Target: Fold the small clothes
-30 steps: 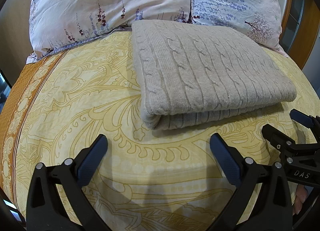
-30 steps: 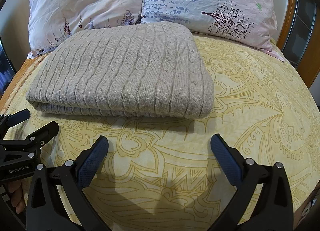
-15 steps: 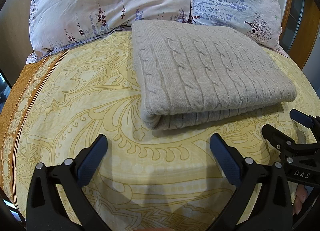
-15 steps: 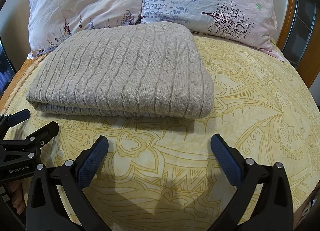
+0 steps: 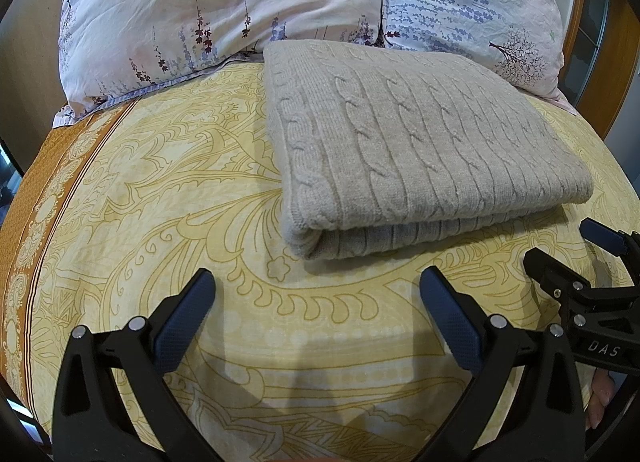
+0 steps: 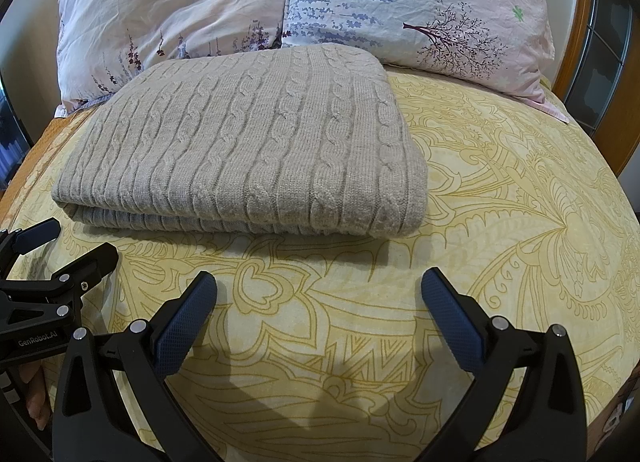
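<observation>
yellow patterned bedsheet [image 5: 168, 198] fills both views, brown border strip at its left edge. two floral pillows [image 6: 420, 2] at the head. beige cable-knit sweater [image 5: 420, 150], folded into a flat rectangle, lies on the sheet just in front of the pillows, far edge touching them. left gripper [image 5: 316, 302] low over bare sheet near the sweater's front-left corner, fingers apart, empty. right gripper [image 6: 320, 302] near the front-right corner, fingers apart, empty.
</observation>
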